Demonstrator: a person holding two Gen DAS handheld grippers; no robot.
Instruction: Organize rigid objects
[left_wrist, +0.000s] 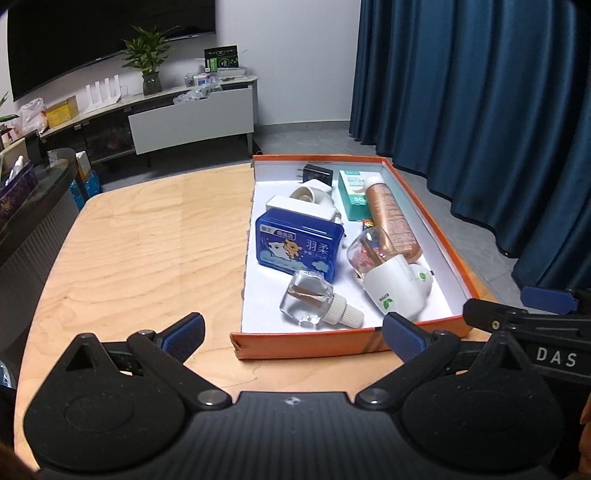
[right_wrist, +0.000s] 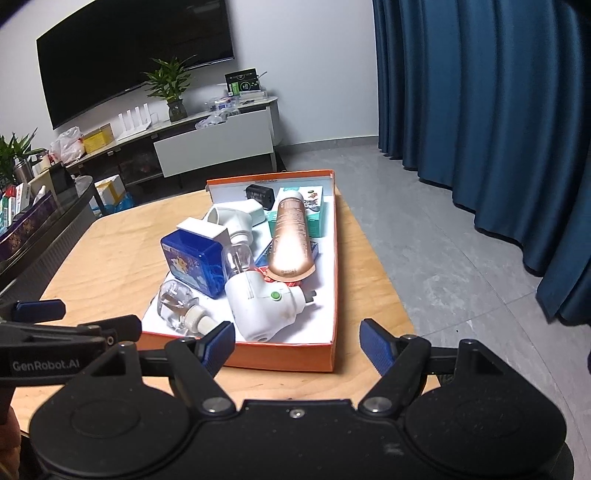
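Left wrist view: the left gripper (left_wrist: 291, 332) hangs over the near edge of a pale wooden table (left_wrist: 147, 240), angled downward, jaws spread wide with nothing between the ribbed blue pads (left_wrist: 184, 330). Just beyond them sits a shallow orange cardboard box (left_wrist: 306, 345) with a white lining, on the right half of the table. Inside it, near end: a clear, faceted glass bottle (left_wrist: 310, 295) with a ribbed white cap, lying on its side; to its right a smooth white plastic plug-in device (left_wrist: 399, 286) with a green button, a clear bottle fitted to it. Behind these a glossy blue rectangular tin (left_wrist: 297, 249). Further back, a copper-coloured tube (left_wrist: 393, 218) lying lengthwise, a teal carton (left_wrist: 352, 194) and a black charger (left_wrist: 319, 173) at the far wall. The right gripper's arm enters at the right edge.

Right wrist view: the right gripper (right_wrist: 297, 341) is tilted downward at the box's near right corner, jaws wide apart and empty; its left pad (right_wrist: 221, 341) overlaps the box's near wall in the picture. The left gripper's arm crosses in at the far left.
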